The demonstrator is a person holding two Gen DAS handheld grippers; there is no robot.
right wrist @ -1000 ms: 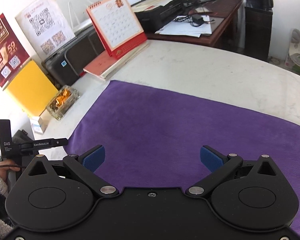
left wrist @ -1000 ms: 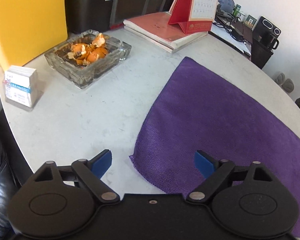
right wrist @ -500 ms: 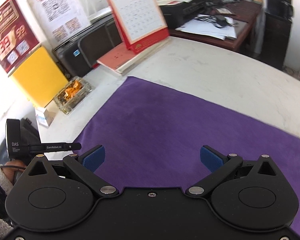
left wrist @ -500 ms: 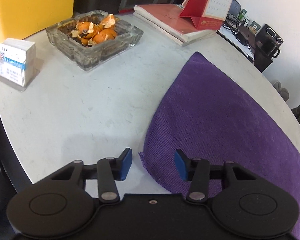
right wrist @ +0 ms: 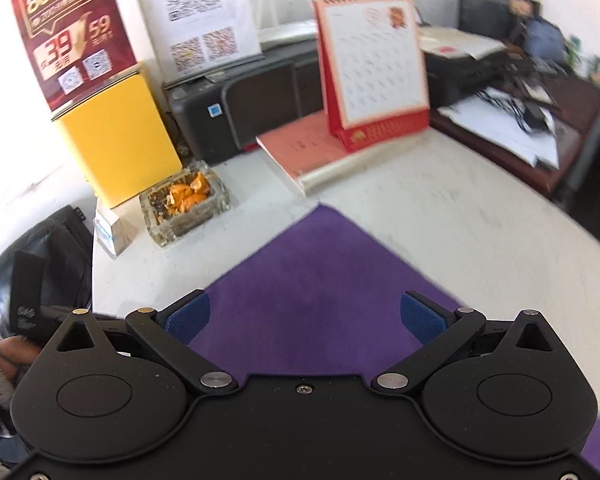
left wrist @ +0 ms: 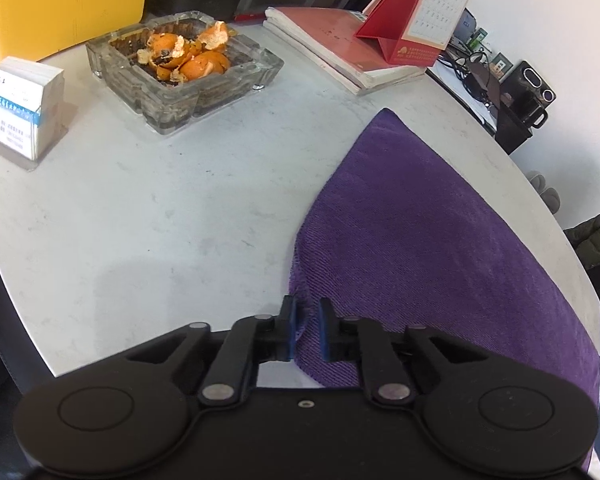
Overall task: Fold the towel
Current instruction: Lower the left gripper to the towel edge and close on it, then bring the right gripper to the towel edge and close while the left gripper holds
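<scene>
Where the purple towel (left wrist: 428,240) lies spread flat on the white round table (left wrist: 148,216), its near left corner rises into the left gripper (left wrist: 305,328); the two blue pads (left wrist: 292,330) stand close together with a pinched fold of cloth between them, so the tongs are narrow and hold the towel's corner; the rest of the cloth runs away forward and to the right of that grip. Seen from the right wrist, the right gripper (right wrist: 303,318) hangs above the towel (right wrist: 316,280) with its blue pads (right wrist: 188,316) spread wide and nothing between them; the cloth fills the gap beneath and its far corner points away towards the table's far side. Beyond the towel's left edge, well apart from it, a glass ashtray (left wrist: 184,68) holds orange peel; a small white card box (left wrist: 20,108) stands near the table's left rim; a red desk calendar (right wrist: 374,64) rests on a stack of red books (left wrist: 340,52) at the far side.
</scene>
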